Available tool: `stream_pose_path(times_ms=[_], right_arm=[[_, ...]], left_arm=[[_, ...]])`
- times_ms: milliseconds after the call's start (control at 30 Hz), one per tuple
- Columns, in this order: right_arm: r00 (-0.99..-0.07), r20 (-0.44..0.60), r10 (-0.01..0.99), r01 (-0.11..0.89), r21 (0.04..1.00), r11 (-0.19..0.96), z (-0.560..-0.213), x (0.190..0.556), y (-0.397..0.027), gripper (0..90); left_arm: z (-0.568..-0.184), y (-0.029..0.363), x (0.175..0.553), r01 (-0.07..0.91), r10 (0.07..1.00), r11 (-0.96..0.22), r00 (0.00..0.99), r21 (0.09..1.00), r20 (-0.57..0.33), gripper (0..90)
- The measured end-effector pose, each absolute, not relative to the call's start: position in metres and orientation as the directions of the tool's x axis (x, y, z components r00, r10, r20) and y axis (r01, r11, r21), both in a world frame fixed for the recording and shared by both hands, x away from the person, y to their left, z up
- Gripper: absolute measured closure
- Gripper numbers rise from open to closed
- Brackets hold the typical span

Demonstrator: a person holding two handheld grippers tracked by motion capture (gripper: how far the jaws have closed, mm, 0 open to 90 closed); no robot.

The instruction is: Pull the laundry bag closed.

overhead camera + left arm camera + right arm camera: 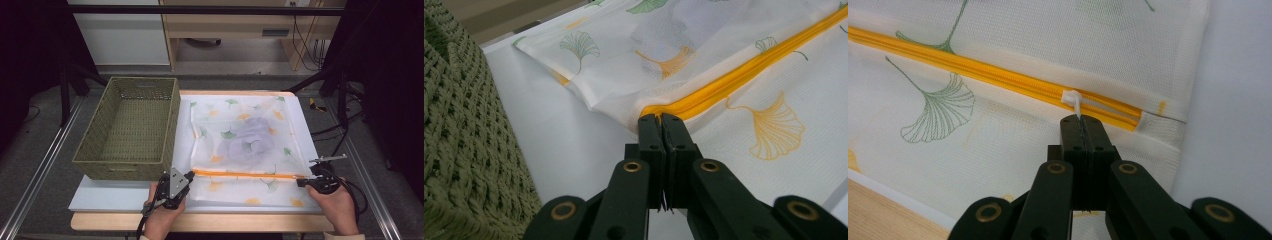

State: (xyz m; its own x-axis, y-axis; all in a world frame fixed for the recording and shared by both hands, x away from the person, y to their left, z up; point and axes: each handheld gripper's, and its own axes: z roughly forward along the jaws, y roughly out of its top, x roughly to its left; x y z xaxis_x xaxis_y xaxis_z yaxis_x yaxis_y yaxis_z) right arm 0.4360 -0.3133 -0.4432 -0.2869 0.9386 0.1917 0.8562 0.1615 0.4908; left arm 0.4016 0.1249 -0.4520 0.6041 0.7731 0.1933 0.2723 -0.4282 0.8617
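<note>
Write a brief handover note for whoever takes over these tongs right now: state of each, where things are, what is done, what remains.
Left tongs: shut on the mesh laundry bag at the left end of its orange zipper.
Right tongs: shut on the white zipper pull, near the right end.
The bag lies flat on the white board, clothing inside; the woven basket stands empty to its left.
Done: both ends gripped.
Left: probably moving the pull along the zipper.

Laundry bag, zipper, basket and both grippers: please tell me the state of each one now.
laundry bag: lying flat, a pale garment inside.
zipper: closed along nearly its whole length.
zipper pull: near the zipper's right end, pinched by right gripper.
left gripper: shut on the bag's fabric at the zipper's left end.
basket: upright, empty.
</note>
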Motion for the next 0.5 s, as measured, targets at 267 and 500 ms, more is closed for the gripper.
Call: stream_pose_path(times_ms=[267,500], right_arm=[[-0.272,0.180,0.945,0.858,0.489,0.154,-0.442,0.435,-0.317,90.0],[-0.235,0.162,0.958,0.865,0.485,0.131,-0.444,0.433,-0.331,90.0]], left_arm=[[-0.452,0.124,0.401,0.290,0.776,-0.434,0.601,0.853,0.191,88.2],[-0.452,0.128,0.403,0.299,0.785,-0.420,0.594,0.857,0.177,88.2]])
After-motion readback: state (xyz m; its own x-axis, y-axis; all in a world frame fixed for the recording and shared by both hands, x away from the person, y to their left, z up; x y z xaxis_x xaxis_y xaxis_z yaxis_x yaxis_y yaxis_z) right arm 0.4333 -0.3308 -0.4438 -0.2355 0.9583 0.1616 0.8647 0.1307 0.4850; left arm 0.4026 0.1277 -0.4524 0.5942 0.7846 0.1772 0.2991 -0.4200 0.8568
